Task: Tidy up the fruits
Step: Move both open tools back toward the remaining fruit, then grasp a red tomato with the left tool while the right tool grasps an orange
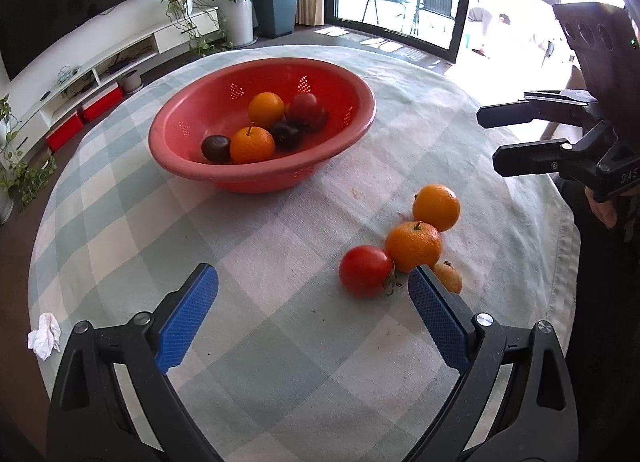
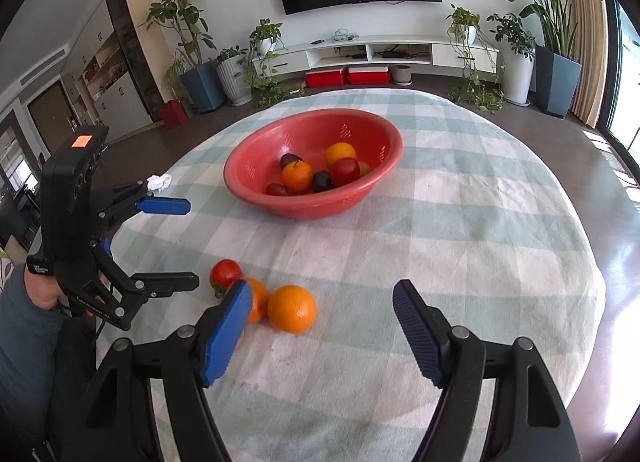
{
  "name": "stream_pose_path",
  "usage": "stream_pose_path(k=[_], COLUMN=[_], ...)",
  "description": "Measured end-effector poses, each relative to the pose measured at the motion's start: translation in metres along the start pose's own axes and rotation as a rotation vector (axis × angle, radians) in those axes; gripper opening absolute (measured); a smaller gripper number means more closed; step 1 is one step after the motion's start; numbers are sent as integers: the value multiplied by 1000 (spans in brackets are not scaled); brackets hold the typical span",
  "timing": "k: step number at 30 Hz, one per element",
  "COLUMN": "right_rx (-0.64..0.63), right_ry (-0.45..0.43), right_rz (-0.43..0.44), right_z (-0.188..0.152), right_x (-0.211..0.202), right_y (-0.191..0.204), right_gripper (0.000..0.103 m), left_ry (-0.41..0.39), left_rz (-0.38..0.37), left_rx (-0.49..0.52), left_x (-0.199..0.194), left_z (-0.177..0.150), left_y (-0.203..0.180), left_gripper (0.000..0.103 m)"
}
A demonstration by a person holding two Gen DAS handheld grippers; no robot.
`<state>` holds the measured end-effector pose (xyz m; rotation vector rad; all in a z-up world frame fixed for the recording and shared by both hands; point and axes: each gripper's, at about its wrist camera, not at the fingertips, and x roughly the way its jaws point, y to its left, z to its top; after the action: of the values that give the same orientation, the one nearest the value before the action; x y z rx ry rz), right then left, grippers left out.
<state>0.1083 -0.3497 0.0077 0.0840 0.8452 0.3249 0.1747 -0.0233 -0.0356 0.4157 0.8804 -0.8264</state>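
Note:
A red colander bowl (image 1: 224, 177) (image 2: 248, 185) on the checked tablecloth holds several fruits: oranges, dark plums, red tomatoes. Near the table's edge lie a red tomato (image 1: 365, 270) (image 2: 226, 272), two oranges (image 1: 414, 246) (image 1: 437, 207) (image 2: 292, 308) and a small yellowish fruit (image 1: 450, 277) half hidden by a finger. My left gripper (image 1: 314, 288) (image 2: 192, 244) is open and empty, the fruit cluster just beside its right finger. My right gripper (image 2: 322, 298) (image 1: 486, 139) is open and empty, its left finger in front of one orange (image 2: 258, 298).
A crumpled white tissue (image 1: 44, 336) (image 2: 159, 181) lies near the table edge. The round table (image 2: 500, 246) drops off to a dark floor. Potted plants, a TV wall and a low cabinet stand beyond. A person's hands hold both grippers.

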Motion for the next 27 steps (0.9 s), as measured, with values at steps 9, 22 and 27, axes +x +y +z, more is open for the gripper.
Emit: stream_pose_path(k=[9,22,27], right_rx=[-65,-87,-73], right_ry=[49,100,115], right_rz=[48,71,83], right_z=[-1,-2,-4], right_x=[4,18,21], right_y=[4,3,0], right_gripper=[65,59,59], left_ry=[64,64,69], left_rz=[-72,-135,-167], left_rx=[124,141,167], left_x=[20,33,38], left_z=[-4,6,7], left_y=[-20,-7,-13], left_gripper=[95,67,66])
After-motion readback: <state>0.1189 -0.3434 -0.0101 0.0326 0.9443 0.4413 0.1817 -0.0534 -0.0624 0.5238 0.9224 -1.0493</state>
